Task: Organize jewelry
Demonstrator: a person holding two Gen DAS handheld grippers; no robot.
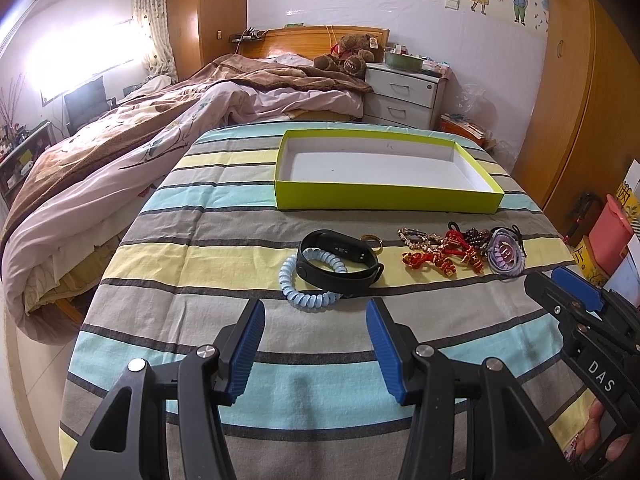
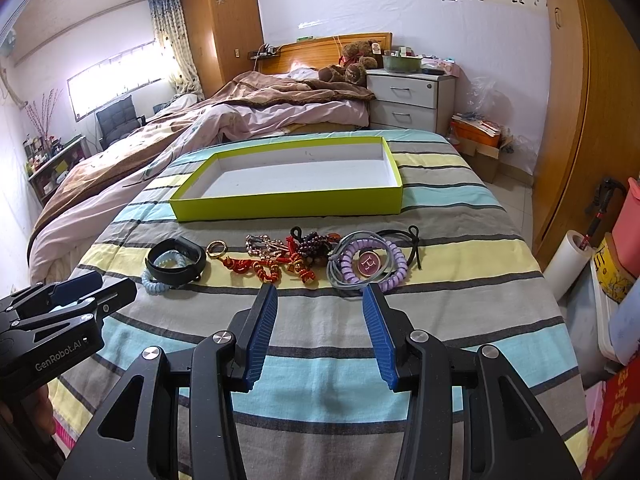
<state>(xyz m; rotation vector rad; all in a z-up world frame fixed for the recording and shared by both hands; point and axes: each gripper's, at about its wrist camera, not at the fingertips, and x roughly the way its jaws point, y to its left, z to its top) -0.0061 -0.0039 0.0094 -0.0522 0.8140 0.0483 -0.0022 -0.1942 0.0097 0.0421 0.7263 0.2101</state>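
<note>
Lime-green cardboard tray [image 2: 288, 204] sat empty beyond unsorted bracelets and hair ties [image 2: 280, 258], as the left gripper [image 1: 315, 344] and right gripper [image 2: 320, 332] hovered wide, holding nothing.

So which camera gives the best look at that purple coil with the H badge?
The right wrist view: the purple coil lies whole, near the centre, its H badge readable. In the left wrist view the coil sits far to the right, smaller and squashed, its badge blurred.
</note>
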